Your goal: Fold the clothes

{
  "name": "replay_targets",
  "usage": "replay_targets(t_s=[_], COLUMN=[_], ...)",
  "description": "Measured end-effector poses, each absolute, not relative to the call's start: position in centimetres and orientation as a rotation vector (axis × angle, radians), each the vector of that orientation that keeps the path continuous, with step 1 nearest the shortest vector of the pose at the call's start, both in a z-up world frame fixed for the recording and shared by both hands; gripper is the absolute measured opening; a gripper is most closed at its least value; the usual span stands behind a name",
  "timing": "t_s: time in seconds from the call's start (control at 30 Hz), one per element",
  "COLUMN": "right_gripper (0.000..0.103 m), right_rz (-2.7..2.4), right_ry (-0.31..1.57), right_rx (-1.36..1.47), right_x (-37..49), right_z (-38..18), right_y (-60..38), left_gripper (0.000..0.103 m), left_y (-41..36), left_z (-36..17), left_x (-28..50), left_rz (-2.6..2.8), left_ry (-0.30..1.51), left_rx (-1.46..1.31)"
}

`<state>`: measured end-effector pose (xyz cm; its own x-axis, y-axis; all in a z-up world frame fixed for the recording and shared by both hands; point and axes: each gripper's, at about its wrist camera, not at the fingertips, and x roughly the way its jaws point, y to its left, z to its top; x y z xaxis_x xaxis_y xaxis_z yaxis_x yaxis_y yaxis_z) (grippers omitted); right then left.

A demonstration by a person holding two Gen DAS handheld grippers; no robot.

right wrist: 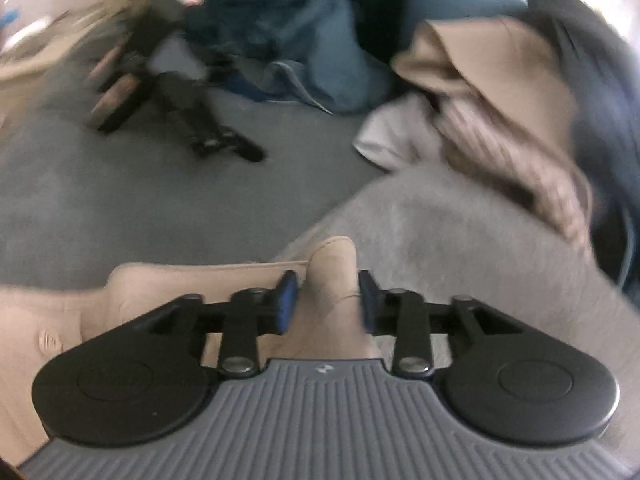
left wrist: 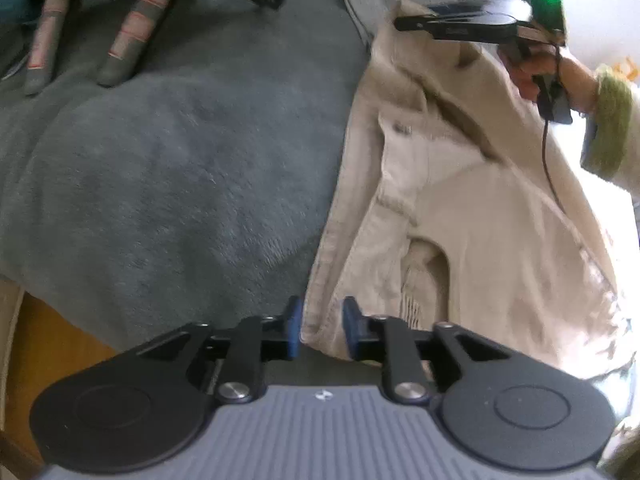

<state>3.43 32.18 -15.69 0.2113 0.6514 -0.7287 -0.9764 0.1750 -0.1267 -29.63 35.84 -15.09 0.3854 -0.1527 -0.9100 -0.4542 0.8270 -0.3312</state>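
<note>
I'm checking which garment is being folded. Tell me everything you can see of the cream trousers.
The cream corduroy-like trousers are pale beige cotton with a waistband, a metal button and a side pocket opening. They hang lifted and stretched beside the grey fleece blanket. The left gripper straddles a hem edge, jaws visibly apart; the right gripper straddles another fold, its grip unclear.

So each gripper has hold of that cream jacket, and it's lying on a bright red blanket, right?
Not quite: the blanket is grey, not red, as the left wrist view shows. The rest looks right: the left gripper has the hem of the cream jacket between its jaws, and the right gripper has another part of the jacket.
</note>
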Motion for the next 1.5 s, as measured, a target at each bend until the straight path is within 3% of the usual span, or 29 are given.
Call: replay_targets(t_s=[0.07,0.13,0.3,0.5,0.87,1.13,1.27,1.5], right_gripper=[0.045,0.056,0.057,0.057,0.057,0.057,0.057,0.057], right_rz=[1.251,1.221,1.037,0.728,0.199,-0.144,0.051,0.662], right_ry=[0.662,0.704,0.777,0.852,0.947,0.987,1.0,0.984], right_rx=[-0.516,-0.338,0.005,0.184,0.271,0.328,0.234,-0.135], right_x=[5.0,6.8,10.1,8.4,4.4,3.0,9.5,16.6], right_z=[-14.1,-11.9,-7.2,-3.3,-7.2,-11.4,-13.7,-14.5], right_y=[31.5,29.5,19.5,1.8,-23.0,-39.4,-41.6,-33.7], left_gripper=[0.042,0.043,0.045,0.047,0.048,0.048,0.048,0.048], left_y=[36.3,36.7,37.4,34.2,20.0,8.7,5.4,3.2], left_z=[-14.2,-13.1,-11.0,-10.0,-10.6,-11.8,-13.0,-16.1], left_x=[-29.7,-28.8,-24.5,-17.3,-2.3,3.0,4.5,4.5], left_rz=[0.206,0.204,0.136,-0.01,-0.264,-0.196,-0.1,0.048], left_ry=[1.144,1.124,1.051,0.956,0.922,0.988,1.021,1.079], left_rx=[-0.61,-0.588,-0.569,-0.578,-0.455,-0.319,-0.316,-0.262])
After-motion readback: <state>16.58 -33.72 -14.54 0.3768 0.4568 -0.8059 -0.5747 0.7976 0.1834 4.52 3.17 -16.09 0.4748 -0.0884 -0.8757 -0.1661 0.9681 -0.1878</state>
